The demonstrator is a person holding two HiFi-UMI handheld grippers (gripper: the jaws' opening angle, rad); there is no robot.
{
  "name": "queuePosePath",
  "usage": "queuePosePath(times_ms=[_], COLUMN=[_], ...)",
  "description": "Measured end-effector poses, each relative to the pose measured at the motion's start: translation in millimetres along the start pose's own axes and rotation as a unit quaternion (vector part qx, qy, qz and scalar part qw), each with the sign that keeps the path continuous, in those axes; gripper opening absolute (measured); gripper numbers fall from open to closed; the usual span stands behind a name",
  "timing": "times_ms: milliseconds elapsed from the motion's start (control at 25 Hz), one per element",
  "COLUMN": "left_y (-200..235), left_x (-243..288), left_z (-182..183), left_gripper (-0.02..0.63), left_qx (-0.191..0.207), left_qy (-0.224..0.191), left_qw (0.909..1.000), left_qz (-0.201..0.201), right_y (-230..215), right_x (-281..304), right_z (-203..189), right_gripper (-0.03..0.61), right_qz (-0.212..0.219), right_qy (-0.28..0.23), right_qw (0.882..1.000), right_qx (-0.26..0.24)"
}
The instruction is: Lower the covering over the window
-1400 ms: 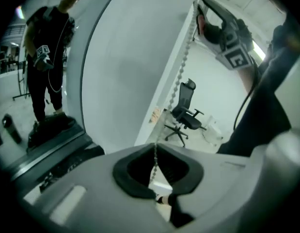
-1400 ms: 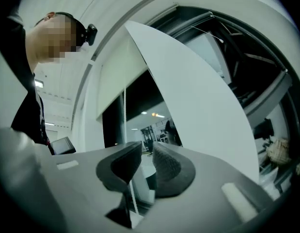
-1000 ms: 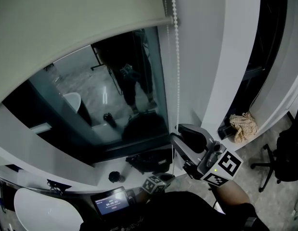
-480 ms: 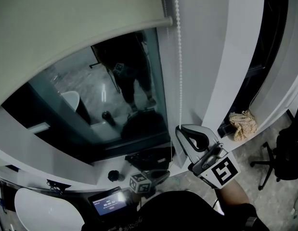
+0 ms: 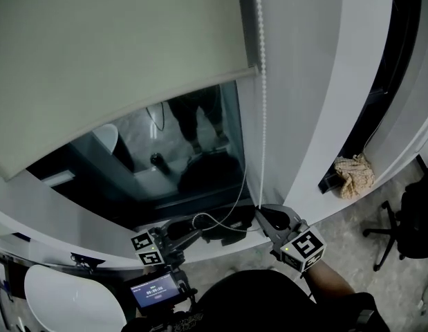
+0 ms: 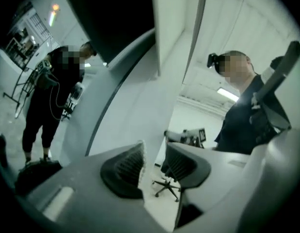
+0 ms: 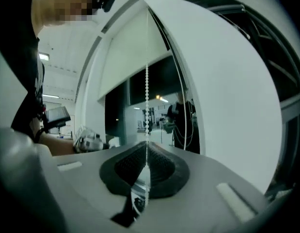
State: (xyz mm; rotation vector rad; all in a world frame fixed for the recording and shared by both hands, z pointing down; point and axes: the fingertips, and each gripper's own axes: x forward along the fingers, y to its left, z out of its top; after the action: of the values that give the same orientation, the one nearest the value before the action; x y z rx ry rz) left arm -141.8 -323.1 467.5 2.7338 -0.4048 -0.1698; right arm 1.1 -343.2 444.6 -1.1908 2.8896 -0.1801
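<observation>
Head view: roller blind (image 5: 117,61) covers the upper part of the window (image 5: 193,158); its hem runs slantwise, and dark glass shows between hem and the white counter (image 5: 75,220) below. Judged part-lowered. Bead chain (image 5: 262,116) hangs taut down the window's right side to the right gripper (image 5: 267,216), which sits just above the counter's right end. A slack strand (image 5: 227,216) curves along the counter's back edge toward the left gripper (image 5: 193,232), near the counter's middle. Cloth (image 5: 353,171) lies on a ledge well beyond the right end. Whether either tool is closed is not readable here. Left gripper view: left gripper (image 6: 153,166) has its jaws spread, a gap between the pads with only floor and an office chair (image 6: 166,186) seen through it; no chain seated that I can confirm. The blind does not show in this view. Right gripper view: right gripper (image 7: 146,166) has its pads pressed together, pinching the bead chain (image 7: 147,96), which rises straight to the blind (image 7: 130,52). This alone confirms the grip. Note for the pull: draw straight down in line with the chain, steady, no sideways swing; the tool is close to the counter, so the stroke is likely almost spent, and a regrip higher up, or a hold by the left tool, seems due.
</observation>
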Motion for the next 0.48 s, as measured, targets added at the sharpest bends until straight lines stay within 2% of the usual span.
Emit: queuePosePath(times_ms=[80, 160, 280, 360, 400, 480], left_y=[-11.3, -18.9, -9.5, 4.1, 9.3, 9.5], left_x=[-2.6, -5.6, -22.9, -40.5, -48.1, -54.1], left_z=[30.7, 45.4, 34.3, 23.1, 22.6, 35.9], left_gripper=[0.143, 0.150, 0.150, 0.150, 0.150, 0.149], left_qx=[0.033, 0.052, 0.027, 0.006, 0.004, 0.012], left_qy=[-0.021, -0.005, 0.062, 0.093, 0.093, 0.057], left_qw=[0.9991, 0.9980, 0.9965, 0.9952, 0.9956, 0.9983], left_qz=[-0.014, -0.036, -0.049, -0.028, -0.013, -0.004], right_y=[-0.9, -6.4, -19.5, -28.3, -31.5, -33.3], right_x=[5.1, 8.2, 4.6, -0.1, -2.5, -5.7], right_z=[-44.1, -74.5, -87.0, -86.0, -85.1, -84.3], right_gripper=[0.009, 0.009, 0.009, 0.009, 0.009, 0.009], right_qz=[-0.003, -0.013, -0.032, -0.039, -0.041, -0.040], right_qy=[0.039, 0.059, 0.066, 0.070, 0.071, 0.070], right_qw=[0.999, 0.997, 0.995, 0.994, 0.994, 0.994], right_qx=[0.012, 0.039, 0.070, 0.071, 0.071, 0.076])
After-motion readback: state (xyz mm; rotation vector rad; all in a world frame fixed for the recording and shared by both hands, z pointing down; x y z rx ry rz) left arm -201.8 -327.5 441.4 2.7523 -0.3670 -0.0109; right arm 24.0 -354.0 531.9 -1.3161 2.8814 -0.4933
